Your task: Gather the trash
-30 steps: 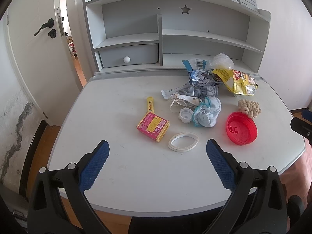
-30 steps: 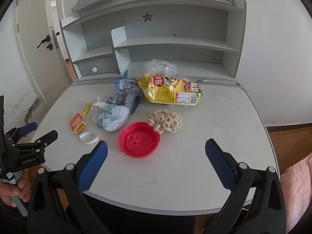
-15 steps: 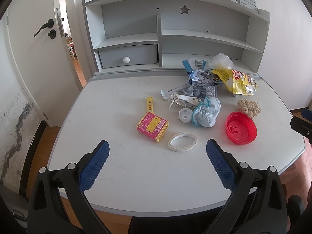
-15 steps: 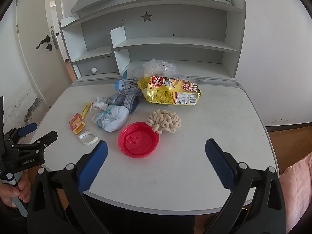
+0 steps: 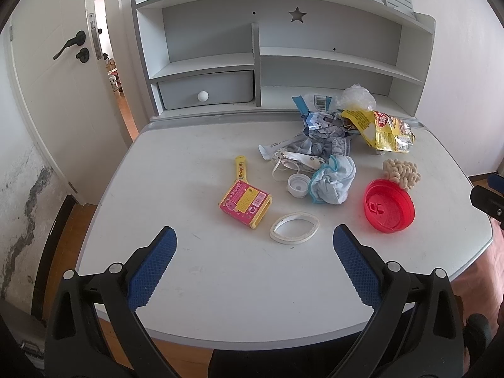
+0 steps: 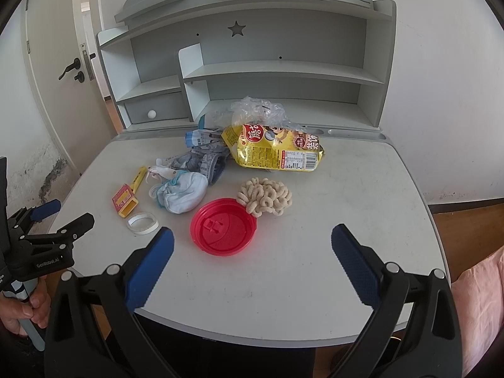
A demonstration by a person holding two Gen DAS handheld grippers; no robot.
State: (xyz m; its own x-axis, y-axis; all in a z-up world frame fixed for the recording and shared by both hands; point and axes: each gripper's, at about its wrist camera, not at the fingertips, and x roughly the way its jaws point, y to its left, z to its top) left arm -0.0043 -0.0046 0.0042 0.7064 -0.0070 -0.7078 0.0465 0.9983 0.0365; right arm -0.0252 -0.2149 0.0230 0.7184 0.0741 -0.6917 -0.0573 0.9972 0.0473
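Observation:
Trash lies scattered on a white desk (image 5: 195, 283): a pink-and-yellow box (image 5: 245, 203) (image 6: 125, 202), a white tape ring (image 5: 294, 228) (image 6: 142, 223), a crumpled blue-white cloth (image 5: 332, 182) (image 6: 182, 196), a red lid (image 5: 389, 209) (image 6: 223, 226), a heap of snack rings (image 5: 401, 173) (image 6: 265, 196), a yellow snack bag (image 5: 382, 129) (image 6: 274, 151) and a white cap (image 5: 297, 185). My left gripper (image 5: 254, 252) hangs open over the desk's near edge, short of the tape ring. Just before the red lid, my right gripper (image 6: 252, 249) is open and holds nothing.
Grey shelves with a small drawer (image 5: 206, 89) stand at the desk's back. Crumpled wrappers and clear plastic (image 6: 256, 110) pile up in front of them. A white door (image 5: 60, 72) stands ajar at the left. A hand (image 6: 19, 312) holds the left gripper's handle.
Both views have drifted very slightly; the trash has not moved and both grippers stay open.

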